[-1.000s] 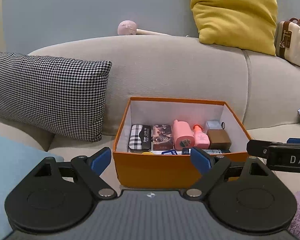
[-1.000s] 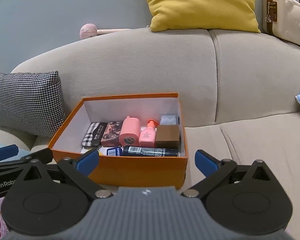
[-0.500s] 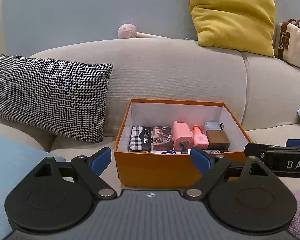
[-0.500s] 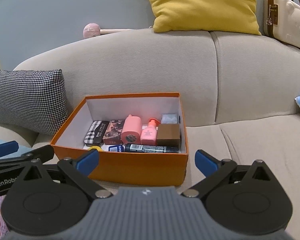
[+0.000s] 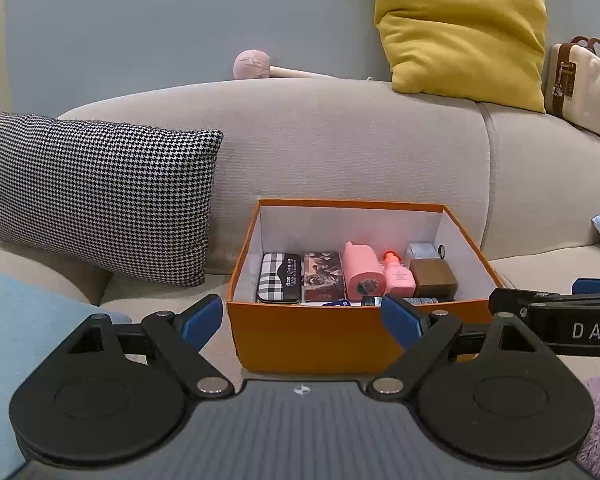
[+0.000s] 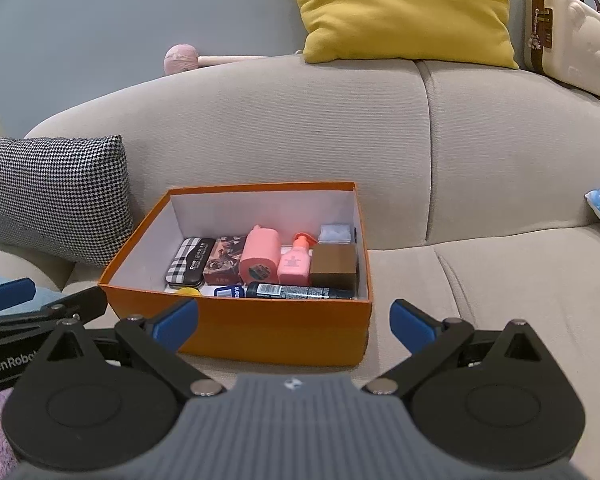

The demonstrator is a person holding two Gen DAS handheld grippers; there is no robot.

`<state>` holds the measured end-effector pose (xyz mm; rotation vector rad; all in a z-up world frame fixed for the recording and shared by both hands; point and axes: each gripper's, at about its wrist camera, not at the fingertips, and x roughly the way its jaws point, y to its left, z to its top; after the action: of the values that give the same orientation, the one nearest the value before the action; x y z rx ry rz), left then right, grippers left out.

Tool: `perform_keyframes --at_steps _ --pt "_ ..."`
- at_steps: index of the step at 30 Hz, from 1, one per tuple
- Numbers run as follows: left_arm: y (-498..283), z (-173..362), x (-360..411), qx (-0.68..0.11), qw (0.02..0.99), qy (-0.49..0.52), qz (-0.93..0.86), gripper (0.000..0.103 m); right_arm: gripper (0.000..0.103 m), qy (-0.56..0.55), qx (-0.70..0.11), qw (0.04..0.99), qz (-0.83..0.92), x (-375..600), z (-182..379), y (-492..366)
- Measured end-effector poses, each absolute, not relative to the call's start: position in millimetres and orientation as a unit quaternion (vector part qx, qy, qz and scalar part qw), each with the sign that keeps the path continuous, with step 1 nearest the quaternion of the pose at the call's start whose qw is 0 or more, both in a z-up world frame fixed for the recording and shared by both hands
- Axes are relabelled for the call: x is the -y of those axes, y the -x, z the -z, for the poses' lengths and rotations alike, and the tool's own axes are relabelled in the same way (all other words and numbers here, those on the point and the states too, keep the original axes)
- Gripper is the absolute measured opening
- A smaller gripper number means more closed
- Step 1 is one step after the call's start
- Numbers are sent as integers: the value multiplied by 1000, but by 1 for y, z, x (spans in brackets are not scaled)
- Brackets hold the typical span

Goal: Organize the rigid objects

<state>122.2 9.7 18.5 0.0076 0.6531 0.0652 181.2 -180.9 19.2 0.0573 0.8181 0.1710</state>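
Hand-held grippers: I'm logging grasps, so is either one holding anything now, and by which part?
Nothing is held. The left hand-held gripper and the right hand-held gripper are both open and empty, in front of the orange box.

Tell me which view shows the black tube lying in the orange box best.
The right wrist view: the black tube shows nearly its whole length behind the orange box front wall. In the left wrist view, that wall and a fingertip hide most of it.

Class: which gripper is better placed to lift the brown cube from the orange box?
Right, probably. The brown cube sits at the orange box's right end, nearer the open right gripper than the left gripper.
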Motion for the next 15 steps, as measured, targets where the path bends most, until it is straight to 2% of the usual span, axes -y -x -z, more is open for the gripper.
perform_keyframes --at_steps 15 --pt "-120 -18 -13 -320 947 5 -30 103 101 -25 -400 912 -87 179 -18 -180"
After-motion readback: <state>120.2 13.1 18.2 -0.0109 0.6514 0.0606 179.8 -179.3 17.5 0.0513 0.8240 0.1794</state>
